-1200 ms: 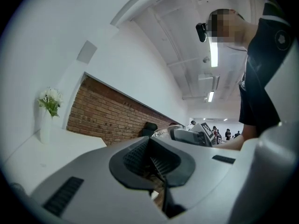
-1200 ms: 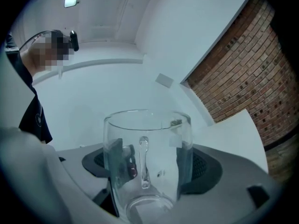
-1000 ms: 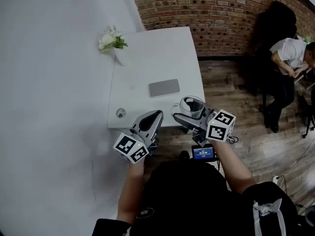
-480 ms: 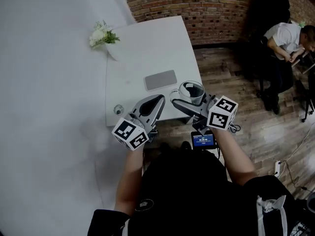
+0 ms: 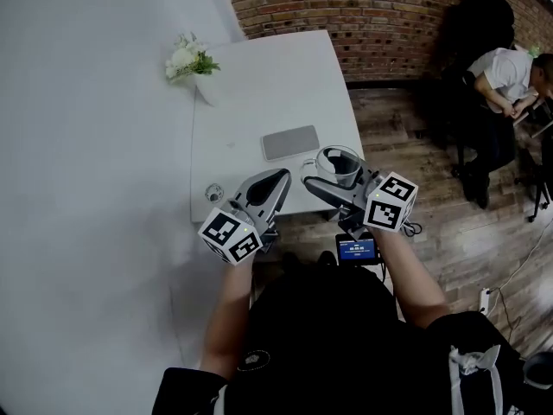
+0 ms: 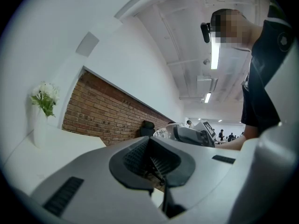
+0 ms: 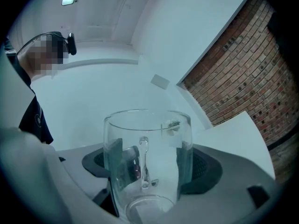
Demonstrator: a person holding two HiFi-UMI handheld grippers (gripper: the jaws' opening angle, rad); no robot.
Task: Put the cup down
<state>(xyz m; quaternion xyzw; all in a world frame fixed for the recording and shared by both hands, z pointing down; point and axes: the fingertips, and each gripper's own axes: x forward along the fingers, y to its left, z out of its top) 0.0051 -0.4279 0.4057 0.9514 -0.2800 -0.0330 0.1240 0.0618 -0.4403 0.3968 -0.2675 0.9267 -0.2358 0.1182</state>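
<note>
While the right claw [image 5: 332, 185] is clamping an upright clear glass cup [image 7: 147, 139] between its two pads, the left claw [image 6: 153, 161] is hovering beside it with its jaws pressed together and nothing between them. The cup is sitting over the near right corner of the white counter [image 5: 259, 93], just beside a flat grey rectangle [image 5: 290, 143]; whether its base is touching the surface cannot be told. Farther out, white flowers [image 5: 190, 59] are standing at the counter's far left edge.

One clear, glossy glass cup [image 7: 147, 157]. My right gripper [image 5: 335, 182]: smooth matt grey plastic, dark ribbed pads [image 7: 204, 166]. Smooth matt white table [image 5: 259, 93]. Rough red brick wall [image 5: 380, 7]. Worn wooden plank floor [image 5: 432, 206].
</note>
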